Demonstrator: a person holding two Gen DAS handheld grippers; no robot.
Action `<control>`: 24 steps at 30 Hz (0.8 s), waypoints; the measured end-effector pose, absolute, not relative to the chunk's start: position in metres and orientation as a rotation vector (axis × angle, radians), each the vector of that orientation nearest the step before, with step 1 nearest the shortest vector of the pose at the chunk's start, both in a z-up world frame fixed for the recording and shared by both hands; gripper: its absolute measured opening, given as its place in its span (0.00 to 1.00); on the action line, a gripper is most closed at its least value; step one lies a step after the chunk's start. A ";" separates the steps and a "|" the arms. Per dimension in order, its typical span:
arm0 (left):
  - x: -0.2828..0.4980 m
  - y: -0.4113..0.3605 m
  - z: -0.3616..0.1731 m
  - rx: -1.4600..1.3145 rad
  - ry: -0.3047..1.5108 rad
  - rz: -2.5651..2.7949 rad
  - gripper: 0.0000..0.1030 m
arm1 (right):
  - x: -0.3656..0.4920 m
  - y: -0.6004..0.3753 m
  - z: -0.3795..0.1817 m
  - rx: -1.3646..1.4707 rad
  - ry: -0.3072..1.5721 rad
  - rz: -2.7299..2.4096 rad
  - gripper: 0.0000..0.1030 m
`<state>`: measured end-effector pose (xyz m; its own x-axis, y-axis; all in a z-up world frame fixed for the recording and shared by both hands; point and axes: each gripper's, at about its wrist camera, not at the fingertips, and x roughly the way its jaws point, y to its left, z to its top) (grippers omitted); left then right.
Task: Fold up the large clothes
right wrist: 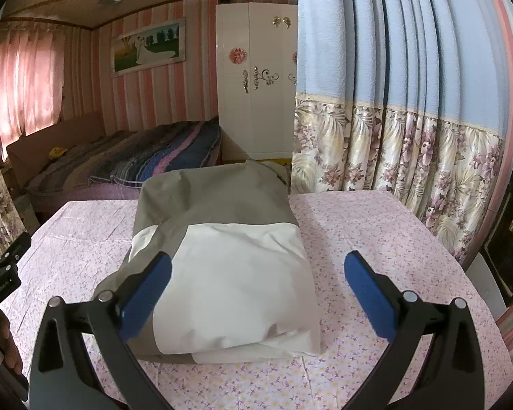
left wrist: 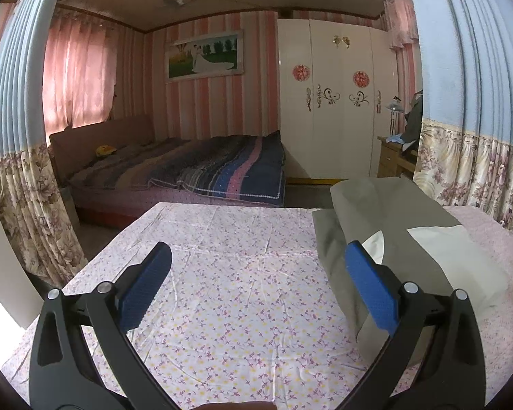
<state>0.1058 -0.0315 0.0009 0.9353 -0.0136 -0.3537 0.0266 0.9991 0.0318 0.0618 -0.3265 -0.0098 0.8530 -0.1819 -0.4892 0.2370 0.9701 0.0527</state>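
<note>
Grey-and-white garment [right wrist: 222, 256] sits folded into a bundle on the desk [right wrist: 376, 239]. My left gripper [left wrist: 256, 283] and right gripper [right wrist: 256, 283] are both spread apart, empty. Looks basically done, maybe a final tidy.

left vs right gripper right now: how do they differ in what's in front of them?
The right gripper faces the folded garment, which lies between its spread fingers; the left gripper faces bare floral sheet, with the garment off beside its right finger. The left gripper also shows at the left edge of the right view. Both are open and hold nothing.
</note>
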 end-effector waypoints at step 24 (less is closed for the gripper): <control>0.106 -0.044 0.002 0.065 0.389 0.003 0.97 | 0.061 -0.319 -0.011 0.090 0.509 -0.198 0.98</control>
